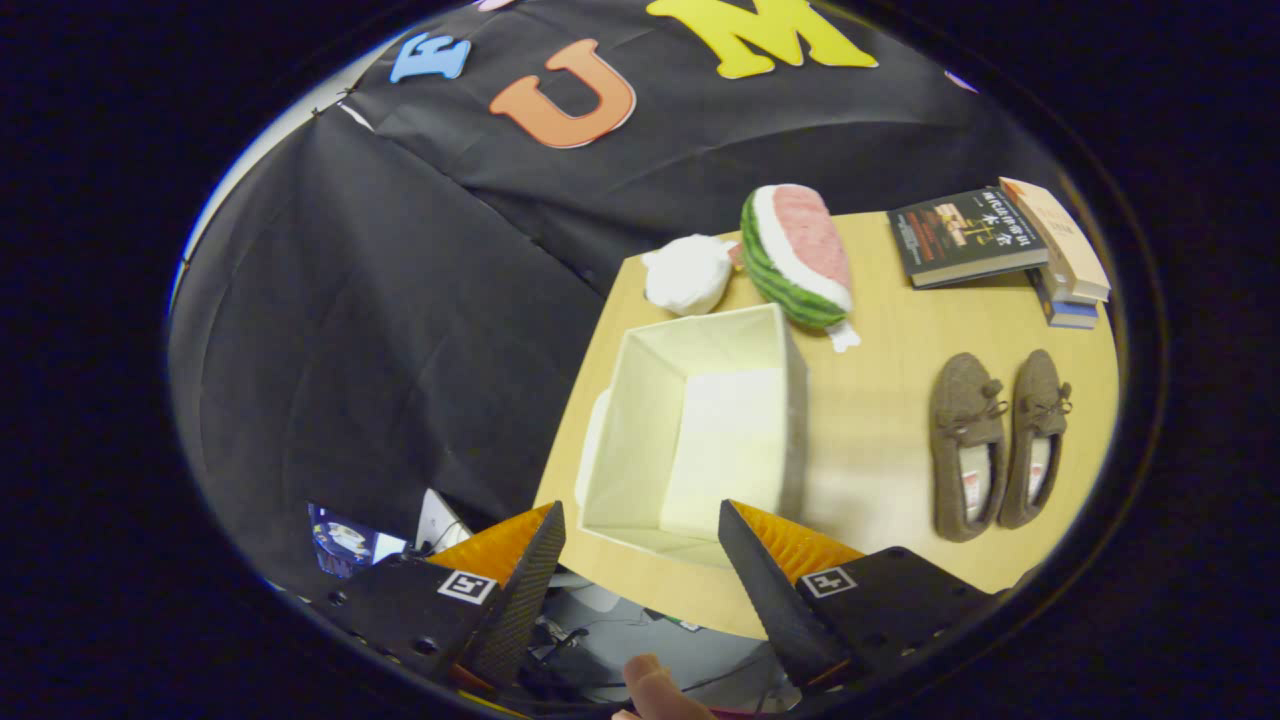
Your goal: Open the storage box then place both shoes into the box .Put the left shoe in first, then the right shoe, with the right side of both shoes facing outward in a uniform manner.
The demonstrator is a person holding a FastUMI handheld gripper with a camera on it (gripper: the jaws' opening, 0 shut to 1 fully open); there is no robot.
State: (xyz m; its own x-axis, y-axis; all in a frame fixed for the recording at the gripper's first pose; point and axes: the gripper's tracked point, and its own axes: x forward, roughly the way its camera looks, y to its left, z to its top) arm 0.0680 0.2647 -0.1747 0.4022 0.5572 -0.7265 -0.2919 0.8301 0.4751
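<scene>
One cream fabric storage box (700,440) is sitting open-topped on the pale wooden table (880,400), showing a bare pale floor and soft, slightly bowed walls, with nothing lying inside it. Two brown suede moccasin-style shoes (1000,440) are lying side by side on the table well to one side of the box, each with a small bow on the upper and a light lining showing at the opening; they are almost touching each other and are apart from the box. The gripper (640,530) is hovering above the near edge of the table with its fingers spread wide apart and holding nothing, the near wall of the box showing between the fingertips. Beyond the box, a watermelon-slice plush toy (797,255) is leaning just beside its far corner, and a white crumpled bundle (688,273) is sitting next to the plush. Three or so books (1000,240) are stacked at the far corner of the table, beyond the shoes. A person's fingertip (655,690) is showing below the fingers. Nothing is lying between the shoes and the box.
</scene>
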